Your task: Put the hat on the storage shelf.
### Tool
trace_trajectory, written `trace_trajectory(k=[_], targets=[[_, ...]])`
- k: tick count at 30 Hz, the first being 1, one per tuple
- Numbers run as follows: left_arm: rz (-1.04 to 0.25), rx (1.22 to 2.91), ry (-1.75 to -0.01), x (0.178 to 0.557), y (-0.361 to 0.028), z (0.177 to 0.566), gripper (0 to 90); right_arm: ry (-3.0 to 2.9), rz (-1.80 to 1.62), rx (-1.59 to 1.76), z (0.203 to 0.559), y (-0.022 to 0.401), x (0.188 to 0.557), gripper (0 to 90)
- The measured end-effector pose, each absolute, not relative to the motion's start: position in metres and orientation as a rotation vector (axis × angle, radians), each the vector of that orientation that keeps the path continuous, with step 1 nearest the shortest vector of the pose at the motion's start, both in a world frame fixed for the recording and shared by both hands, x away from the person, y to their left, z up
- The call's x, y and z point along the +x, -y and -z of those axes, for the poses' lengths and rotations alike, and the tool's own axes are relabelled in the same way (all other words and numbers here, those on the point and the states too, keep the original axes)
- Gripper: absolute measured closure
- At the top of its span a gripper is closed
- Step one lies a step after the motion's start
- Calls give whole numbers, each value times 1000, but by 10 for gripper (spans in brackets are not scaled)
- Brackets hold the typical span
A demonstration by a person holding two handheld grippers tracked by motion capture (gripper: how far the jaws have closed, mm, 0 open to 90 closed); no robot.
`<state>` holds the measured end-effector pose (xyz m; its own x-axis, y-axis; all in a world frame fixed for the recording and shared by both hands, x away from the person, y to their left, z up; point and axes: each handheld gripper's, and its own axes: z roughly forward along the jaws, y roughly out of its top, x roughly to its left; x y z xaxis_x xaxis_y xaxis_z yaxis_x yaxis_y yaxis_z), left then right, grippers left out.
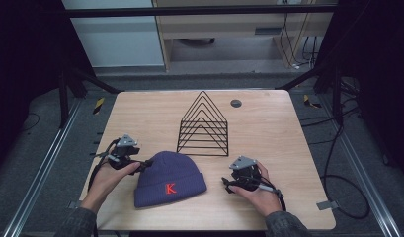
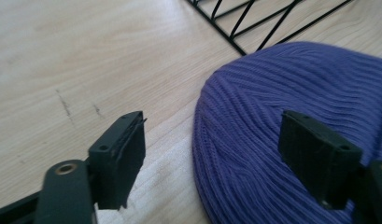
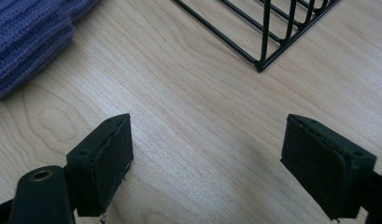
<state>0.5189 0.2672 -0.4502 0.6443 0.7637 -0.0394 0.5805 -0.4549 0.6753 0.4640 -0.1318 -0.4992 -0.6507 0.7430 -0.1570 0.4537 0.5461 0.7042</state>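
Observation:
A purple knit beanie [image 1: 170, 177] with a red letter K [image 1: 171, 188] lies flat near the table's front edge. My left gripper [image 1: 144, 163] is at the beanie's left edge. In the left gripper view its jaws [image 2: 212, 154] stand open, one over bare wood and the other over the beanie's ribbed crown [image 2: 282, 93], and neither pad presses the knit. To the right of the beanie, my right gripper [image 1: 227, 183] points left toward it. Its jaws [image 3: 207, 163] are open over bare wood, and the beanie's cuff [image 3: 25, 32] lies ahead at the upper left.
A black wire rack [image 1: 204, 126] of triangular dividers stands mid-table just behind the beanie, and its base wires cross the top of both gripper views [image 2: 263, 23] [image 3: 272, 32]. A small grey disc [image 1: 235, 103] sits on the wooden table [image 1: 268, 128] at the back right.

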Motion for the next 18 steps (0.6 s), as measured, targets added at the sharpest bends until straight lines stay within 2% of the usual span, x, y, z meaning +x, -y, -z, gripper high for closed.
trace_trajectory(k=[3,14,18], targets=[[-355,2245,-1058,529,-262,458,313,-2344,-889,966,499,131,464,164],[-279,2362,-1053,553,-242,468,429,-2354,-891,965,498,132,463,158],[-231,2382,-1054,555,-238,471,496,-2355,-896,964,498,132,463,156]])
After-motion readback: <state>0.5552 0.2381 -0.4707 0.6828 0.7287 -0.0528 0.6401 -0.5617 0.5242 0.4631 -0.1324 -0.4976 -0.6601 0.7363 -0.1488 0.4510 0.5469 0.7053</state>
